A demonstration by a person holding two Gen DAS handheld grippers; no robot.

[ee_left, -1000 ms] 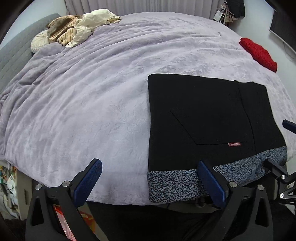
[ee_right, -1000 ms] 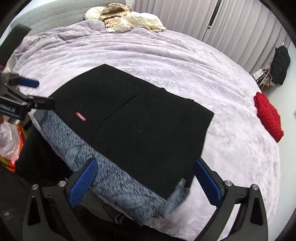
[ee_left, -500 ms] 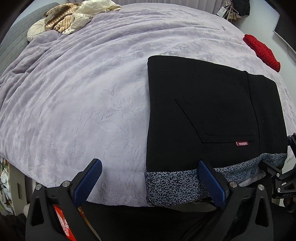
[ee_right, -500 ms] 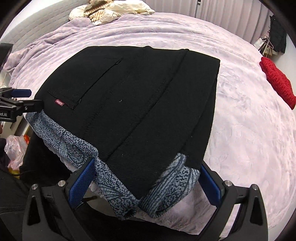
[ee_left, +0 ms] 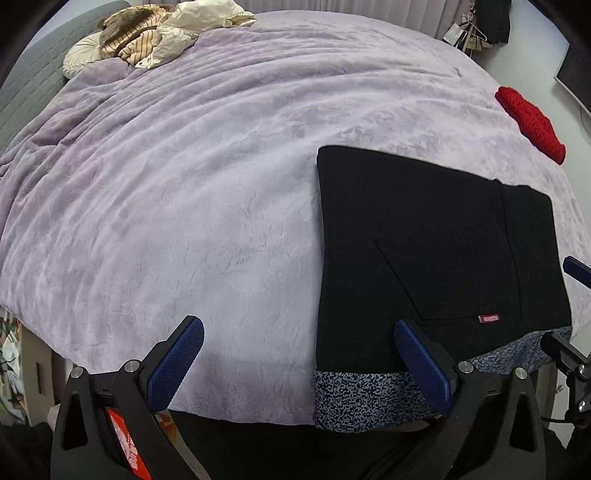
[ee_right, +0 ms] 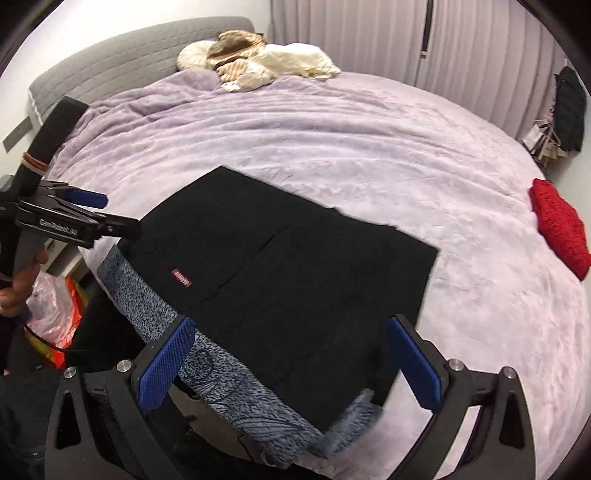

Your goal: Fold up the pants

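The black pants (ee_left: 424, 251) lie folded into a flat rectangle on the lilac bedspread (ee_left: 184, 184), with a speckled blue-grey lining band (ee_left: 365, 398) turned out along the near bed edge. A small red label (ee_left: 488, 318) sits by the back pocket. My left gripper (ee_left: 299, 363) is open and empty, just off the bed edge at the pants' left corner. My right gripper (ee_right: 291, 363) is open and empty, above the pants (ee_right: 288, 273) near their lining edge (ee_right: 221, 373). The left gripper also shows in the right wrist view (ee_right: 92, 214).
A red knitted item (ee_left: 532, 123) lies at the bed's far right, also in the right wrist view (ee_right: 561, 229). A heap of cream and striped clothes (ee_left: 159, 33) lies by the grey headboard (ee_right: 110, 85). Bags (ee_right: 55, 306) sit on the floor at the left.
Both grippers have pulled back and up from the pants. The right wrist view has lifted away from the lining edge, and more of the bed shows now. The pants have stayed put.
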